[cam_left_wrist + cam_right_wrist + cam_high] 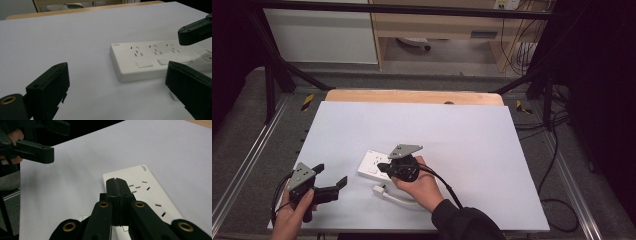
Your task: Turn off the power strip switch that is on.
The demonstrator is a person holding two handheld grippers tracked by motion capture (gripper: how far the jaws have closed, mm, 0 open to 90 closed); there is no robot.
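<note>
On the bench [362, 125], which is covered by a pale white sheet, a flat white plastic power strip [373, 165] with rows of slot sockets lies a little toward the person's side of the middle. In the left gripper view the strip [150, 60] sits on the sheet ahead and to the right, with square rocker switches along its near edge; in the right gripper view the same strip [147, 192] stretches away beneath the jaws.

The right tool [384, 167] is held in the person's right hand [422, 187] directly over the near end of the strip, its jaws clenched flat against each other with nothing between them, as the right gripper view [117, 186] makes plain. Whether the tips touch the strip's surface I cannot tell. A white cable with a small white plug end [384, 193] lies on the sheet just beside the right hand, close to the strip's near edge.

The left tool [331, 180] is well apart from the strip, near the left front corner of the bench, gripped by the left hand [294, 212]. Its jaws are released, spread wide and holding nothing, pointing across toward the strip. A black cable [447, 187] trails from the right tool over the dark sleeve
</note>
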